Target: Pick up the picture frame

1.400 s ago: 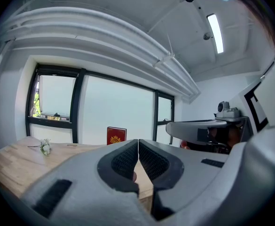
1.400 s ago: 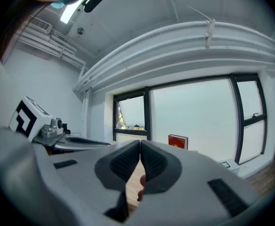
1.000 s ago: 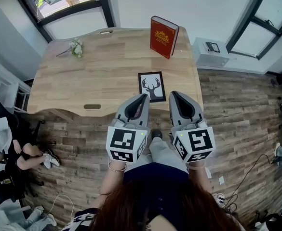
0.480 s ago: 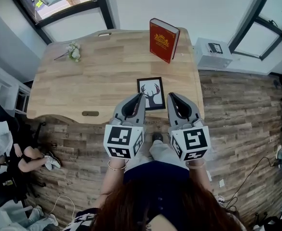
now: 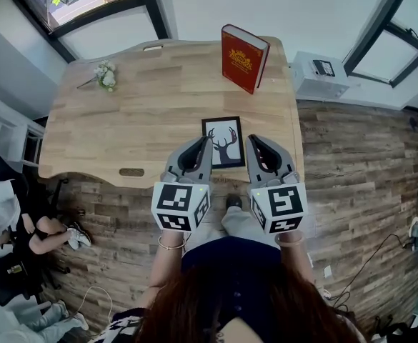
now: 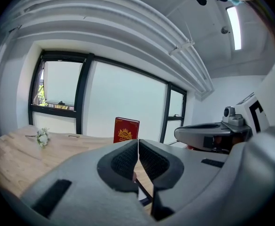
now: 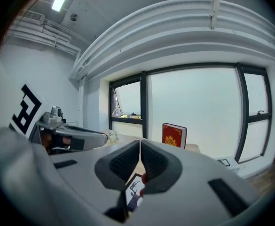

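Left gripper (image 6: pixel 137 147): pads closed together, tips meeting, nothing between them. Right gripper (image 7: pixel 140 147): same, pads shut on each other, empty.

Head view: both grippers point away from the person, side by side over the near edge of the wooden table (image 5: pixel 137 116). The picture frame (image 5: pixel 223 140) lies flat between their tips, black border with a stag print, on the near right part of the table. The left tip overlaps the frame's left edge and the right tip sits just beside its right edge. Cannot tell whether either tip touches the frame or the table.

Left gripper view: only a dark corner of the frame shows under the jaws, the rest is behind the jaw bodies. Right gripper view: part of the stag print shows below the jaws, the remainder is covered.

The marker cubes hide both hands, so only the wrists show.

Far right on the table a red book (image 5: pixel 243 57) stands upright. Far left lies a small bunch of white flowers (image 5: pixel 106 75). A white box (image 5: pixel 317 76) sits beyond the table's right end; its markings are too small to read.
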The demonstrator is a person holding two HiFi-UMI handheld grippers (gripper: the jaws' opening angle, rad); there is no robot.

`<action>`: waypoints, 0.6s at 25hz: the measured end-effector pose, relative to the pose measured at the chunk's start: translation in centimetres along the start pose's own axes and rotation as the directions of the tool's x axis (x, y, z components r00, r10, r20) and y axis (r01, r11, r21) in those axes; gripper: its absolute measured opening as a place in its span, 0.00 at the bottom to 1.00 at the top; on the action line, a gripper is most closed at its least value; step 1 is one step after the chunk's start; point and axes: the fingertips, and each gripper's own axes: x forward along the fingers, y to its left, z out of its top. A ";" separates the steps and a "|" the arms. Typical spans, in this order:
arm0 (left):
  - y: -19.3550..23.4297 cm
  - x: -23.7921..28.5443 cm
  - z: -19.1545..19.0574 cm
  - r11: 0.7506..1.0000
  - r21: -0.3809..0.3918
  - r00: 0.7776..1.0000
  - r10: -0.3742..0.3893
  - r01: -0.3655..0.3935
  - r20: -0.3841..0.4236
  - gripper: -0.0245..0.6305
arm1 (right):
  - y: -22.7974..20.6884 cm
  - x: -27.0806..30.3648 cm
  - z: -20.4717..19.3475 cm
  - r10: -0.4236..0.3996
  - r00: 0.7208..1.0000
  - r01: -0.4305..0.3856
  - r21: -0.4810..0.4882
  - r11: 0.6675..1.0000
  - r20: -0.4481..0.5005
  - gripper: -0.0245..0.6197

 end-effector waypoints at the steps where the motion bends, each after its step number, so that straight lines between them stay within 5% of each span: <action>1: 0.1 0.3 -0.1 1.000 0.000 1.000 0.000 0.000 -0.006 0.08 | -0.2 0.3 -0.2 0.002 1.000 -0.002 0.000 1.000 -0.005 0.08; 15: 2.1 3.8 -3.6 0.999 -0.040 0.997 0.000 -0.003 -0.078 0.08 | -1.9 4.3 -3.9 0.030 0.994 -0.032 -0.017 0.999 -0.108 0.08</action>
